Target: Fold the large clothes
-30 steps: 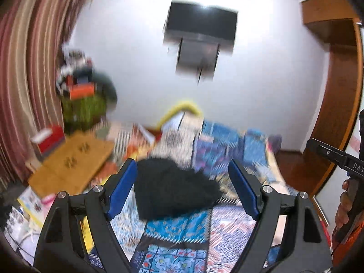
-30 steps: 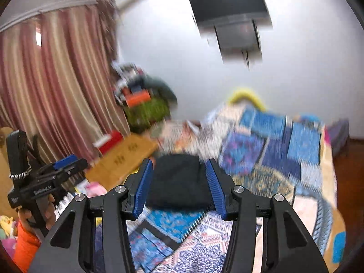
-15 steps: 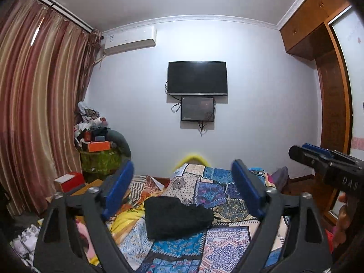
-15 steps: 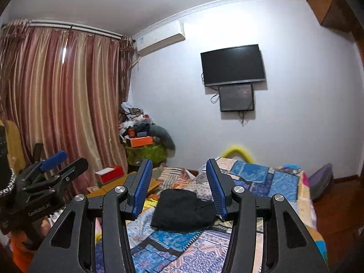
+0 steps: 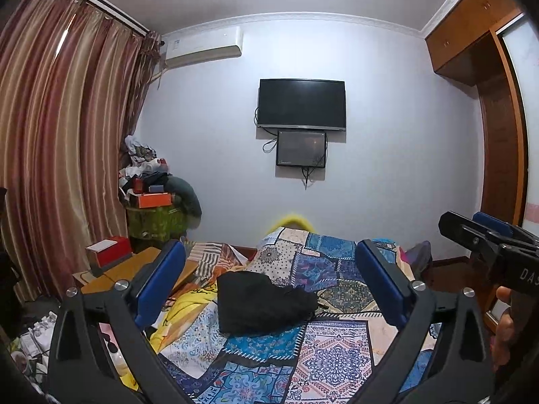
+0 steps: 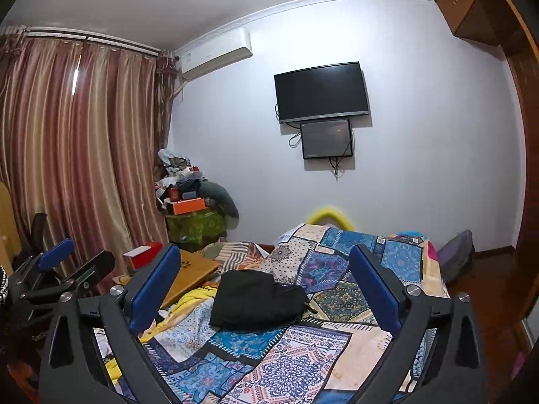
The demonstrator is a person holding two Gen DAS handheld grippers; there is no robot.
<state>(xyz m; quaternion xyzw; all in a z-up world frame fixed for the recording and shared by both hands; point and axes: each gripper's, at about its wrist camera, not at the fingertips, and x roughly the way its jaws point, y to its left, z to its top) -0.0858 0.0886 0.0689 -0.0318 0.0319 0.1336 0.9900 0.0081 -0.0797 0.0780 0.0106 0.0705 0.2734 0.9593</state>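
Observation:
A black garment (image 5: 262,306) (image 6: 256,299) lies folded into a compact bundle on the patchwork bedspread (image 5: 330,363) (image 6: 303,363). Both grippers are held level, short of it and above the bed's near end. My left gripper (image 5: 268,245) has its jaws opening wide, with nothing between the blue pads. My right gripper (image 6: 264,249) is likewise opening and holds nothing. In each view the garment shows far beyond the fingers, untouched. A hand holds the right gripper at the left wrist view's right edge.
A low wooden table (image 5: 118,269) with a red box (image 5: 107,252) stands left of the bed. Behind it is a cluttered green stand (image 5: 155,222) by striped curtains. Yellow cloth (image 5: 182,313) hangs off the bed's left side. A wooden wardrobe (image 5: 498,134) fills the right.
Both cameras pulled back and tilted up from the bed to a level view of the room. Both pairs of jaws widened, the right most in the last half second. The garment stayed put.

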